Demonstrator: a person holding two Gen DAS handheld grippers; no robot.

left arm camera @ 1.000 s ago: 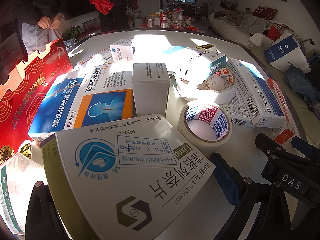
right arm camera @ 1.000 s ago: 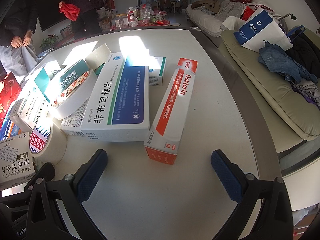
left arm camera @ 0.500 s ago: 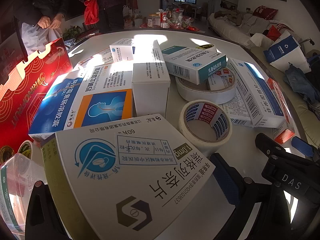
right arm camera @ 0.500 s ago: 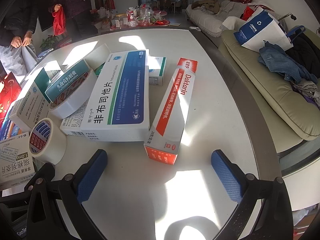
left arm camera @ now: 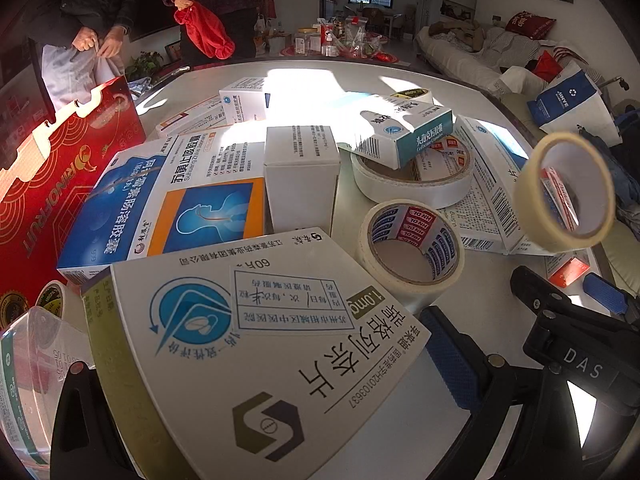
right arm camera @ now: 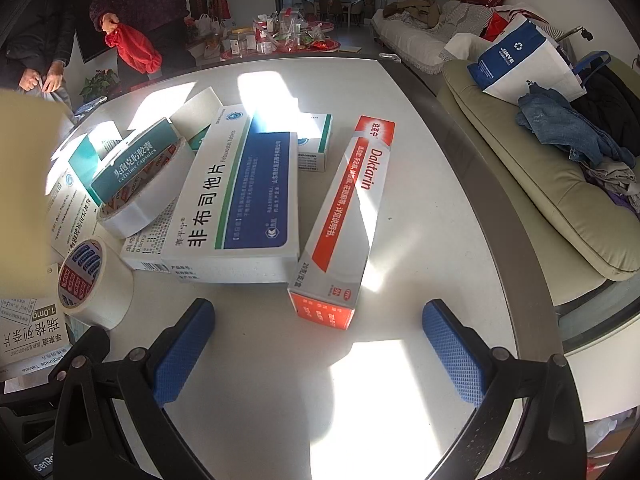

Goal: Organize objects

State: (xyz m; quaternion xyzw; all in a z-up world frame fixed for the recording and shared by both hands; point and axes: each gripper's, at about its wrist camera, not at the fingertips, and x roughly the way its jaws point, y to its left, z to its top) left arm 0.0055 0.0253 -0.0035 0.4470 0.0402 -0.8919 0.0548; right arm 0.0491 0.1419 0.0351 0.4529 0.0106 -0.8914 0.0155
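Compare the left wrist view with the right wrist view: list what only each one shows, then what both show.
Only the left wrist view: the red gift box, the blue-and-orange medicine box, and a beige tape roll in mid-air at right.

Only the right wrist view: the whole Daktarin box and the open right gripper.

Both: the HN DL tape roll, the Cefixime box resting on a white tape roll.

"Daktarin" on red-white carton (right arm camera: 344, 216)

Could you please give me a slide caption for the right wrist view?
Open right gripper faces a Daktarin box beside a blue-and-white box.
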